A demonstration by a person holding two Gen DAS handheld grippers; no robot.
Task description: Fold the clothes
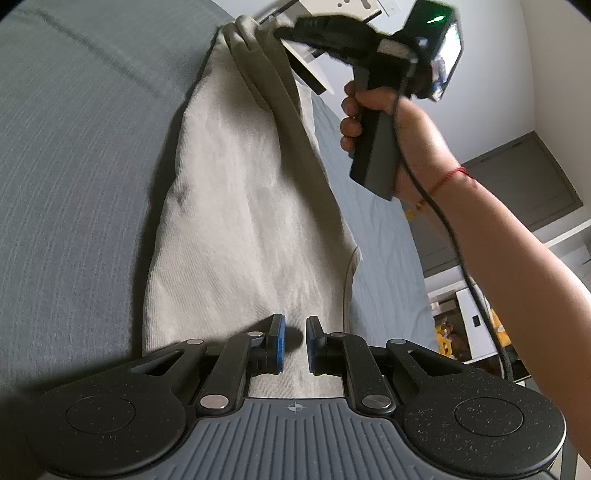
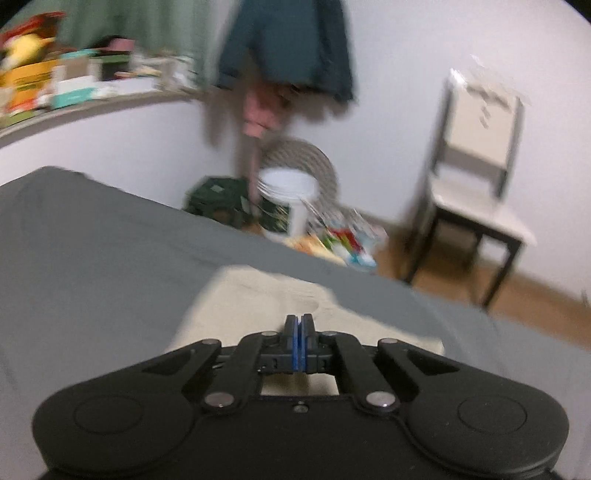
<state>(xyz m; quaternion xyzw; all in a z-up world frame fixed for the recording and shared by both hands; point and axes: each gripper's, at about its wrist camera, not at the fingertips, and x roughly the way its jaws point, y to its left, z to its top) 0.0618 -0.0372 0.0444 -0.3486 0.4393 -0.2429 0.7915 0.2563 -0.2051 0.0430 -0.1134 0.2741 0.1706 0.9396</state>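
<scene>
A beige garment (image 1: pixel 236 206) lies lengthwise on the grey bed (image 1: pixel 74 166). My left gripper (image 1: pixel 294 343) is open, its blue pads just above the garment's near end, holding nothing. My right gripper (image 1: pixel 273 31), seen in the left wrist view, is shut on the garment's far end and lifts it off the bed into a hanging fold. In the blurred right wrist view, the right gripper (image 2: pixel 298 341) has its jaws pressed together, with the beige garment (image 2: pixel 258 295) spread below on the grey bed (image 2: pixel 92 251).
The bed's far edge runs past a white stool (image 2: pixel 291 188), a dark green crate (image 2: pixel 218 197) and bright packets on the wooden floor. A white chair (image 2: pixel 476 177) stands by the wall. A cluttered shelf (image 2: pixel 66 88) is at left. A dark cabinet (image 1: pixel 524 181) is right.
</scene>
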